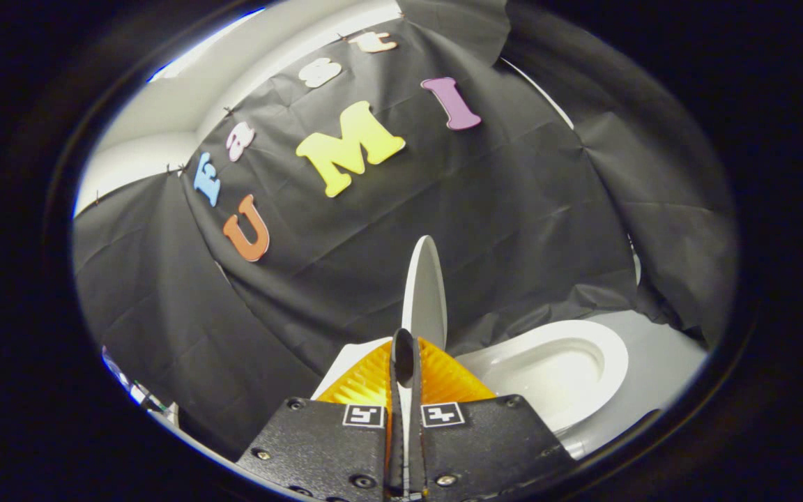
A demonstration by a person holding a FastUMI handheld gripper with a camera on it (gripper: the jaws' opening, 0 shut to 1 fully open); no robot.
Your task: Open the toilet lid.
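Pressing almost together, your jaws are leaving just a thin slit between them, and the edge of the thin white oval toilet lid [424,293] is sitting in that slit, so your gripper [405,348] is clamping the lid from both sides. You are seeing the two fingers at the lower centre of the frame, each one carrying a small square black-and-white marker tag [364,415] on its dark textured housing [318,446]. Ribbed pads [443,380] are fanning out to either side of the slit, just above the tags.

From the fingertips, the lid is rising toward the centre of the frame, standing nearly upright and turned edge-on to you, so it is reading as a narrow, pale sliver against the dark backdrop.

To the lower right of the lid, the white ceramic toilet bowl [603,348] is lying uncovered, its rounded rim and smooth hollow facing you, and the bowl is tilting in the picture along with the whole scene.

Behind everything, creased black cloth [527,209] is draping across the middle and upper frame as the booth's wall. At the upper left, a pale wall surface [164,118] is showing above the cloth.
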